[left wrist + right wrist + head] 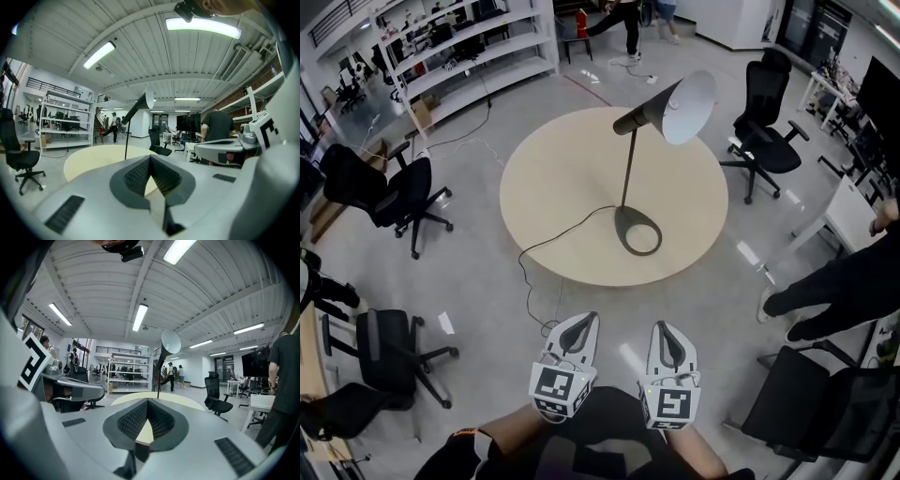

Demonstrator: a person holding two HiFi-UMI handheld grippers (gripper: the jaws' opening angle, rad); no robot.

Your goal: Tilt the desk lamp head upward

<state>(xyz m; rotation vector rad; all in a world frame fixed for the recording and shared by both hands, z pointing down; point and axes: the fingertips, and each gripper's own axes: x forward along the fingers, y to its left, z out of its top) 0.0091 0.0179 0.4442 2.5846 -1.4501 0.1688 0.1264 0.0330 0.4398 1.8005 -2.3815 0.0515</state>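
Jaws together, empty, on left hand-held gripper (584, 322) and right hand-held gripper (664, 329); desk lamp (627, 164) well apart.

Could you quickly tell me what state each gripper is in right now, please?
Left gripper: closed, holding nothing.
Right gripper: closed, holding nothing.

Base of the desk lamp (125, 140) was hidden behind the left hand-held gripper (150, 159). The person (839, 281) at 3 o'clock was cut off by the head view's edge.
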